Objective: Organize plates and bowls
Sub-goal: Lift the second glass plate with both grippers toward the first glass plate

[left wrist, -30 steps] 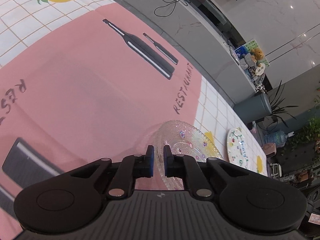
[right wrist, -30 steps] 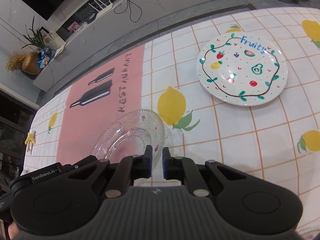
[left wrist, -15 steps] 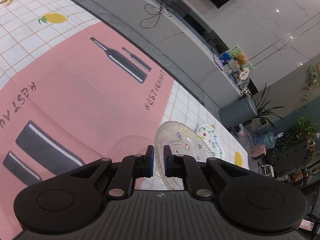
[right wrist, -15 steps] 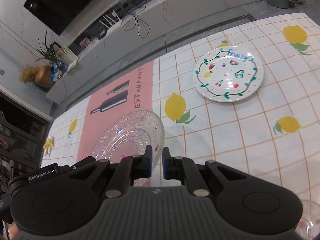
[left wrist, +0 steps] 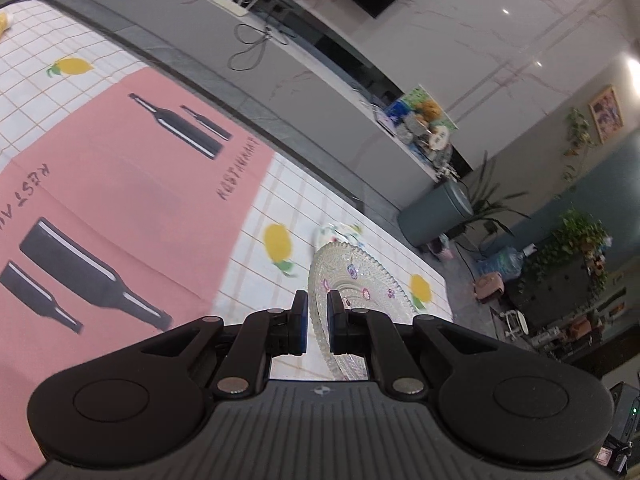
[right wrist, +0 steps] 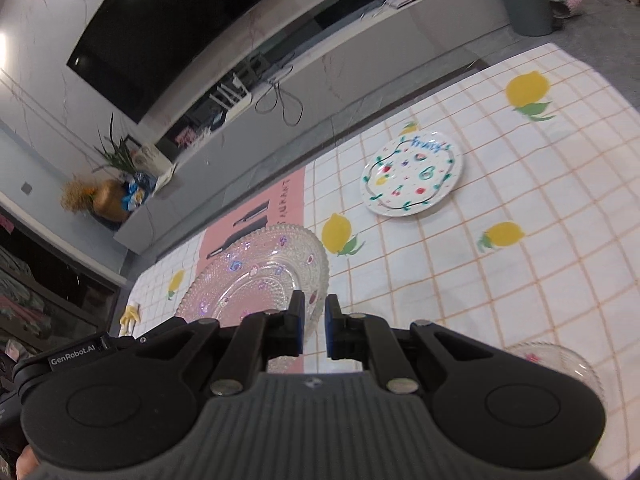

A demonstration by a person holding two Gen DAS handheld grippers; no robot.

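A clear beaded glass plate [right wrist: 256, 276] with small coloured flowers is held up in the air above the table by both grippers. My left gripper [left wrist: 317, 322] is shut on its rim [left wrist: 352, 280]. My right gripper [right wrist: 313, 322] is shut on the opposite rim. A white "Fruity" plate [right wrist: 412, 174] with fruit drawings lies flat on the tablecloth, far right of the glass plate; its edge peeks out behind the glass plate in the left wrist view [left wrist: 336, 230]. A clear glass bowl [right wrist: 560, 360] sits at the near right.
The table has a white grid cloth with lemons [right wrist: 520, 280] and a pink "Restaurant" mat [left wrist: 120, 200]. Beyond the far edge are a low grey TV bench [right wrist: 320, 68], a grey bin [left wrist: 436, 212] and plants.
Both grippers have lifted the glass plate higher off the table and carried it toward the Fruity plate. The views have pulled back and show more of the room.
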